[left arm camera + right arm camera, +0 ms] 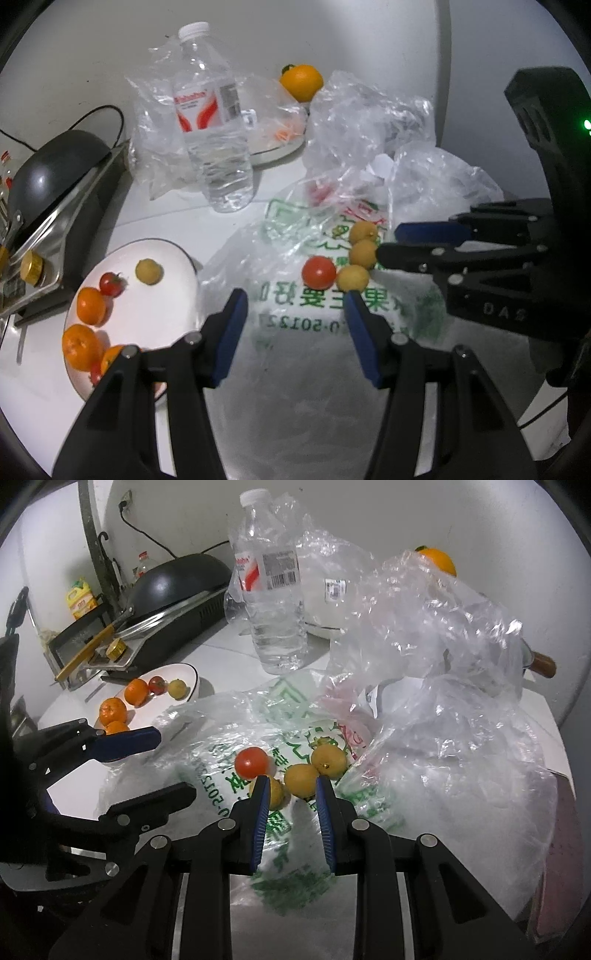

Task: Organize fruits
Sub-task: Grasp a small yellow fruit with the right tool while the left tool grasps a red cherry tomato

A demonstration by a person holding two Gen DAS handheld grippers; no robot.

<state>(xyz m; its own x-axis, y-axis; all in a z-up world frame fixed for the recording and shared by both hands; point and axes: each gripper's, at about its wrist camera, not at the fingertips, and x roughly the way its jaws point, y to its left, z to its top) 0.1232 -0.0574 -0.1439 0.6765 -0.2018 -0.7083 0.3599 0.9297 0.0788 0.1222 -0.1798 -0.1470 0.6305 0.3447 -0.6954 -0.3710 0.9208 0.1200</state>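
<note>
White surface (155, 221) fills both views, cluttered with crumpled clear plastic bags (443, 635) and a printed bag (295, 306) spread flat in front. A dark pan (55, 166) sits on a cooker at the far left, a water bottle (210, 122) stands upright mid-scene, and a white plate (155, 314) near the left claw (295, 299) already carries mandarins, a cherry tomato and one small yellow fruit. On the printed bag lie a red tomato (252, 762) and three yellow fruits (301, 781), touching one another. The left claw hangs partly open and empty. The right claw (290, 786) is at its narrowest, empty, just short of the yellow fruits. Nudging one round fruit could roll the cluster across the slippery plastic, and closing pads might snag the bag and drag everything.
</note>
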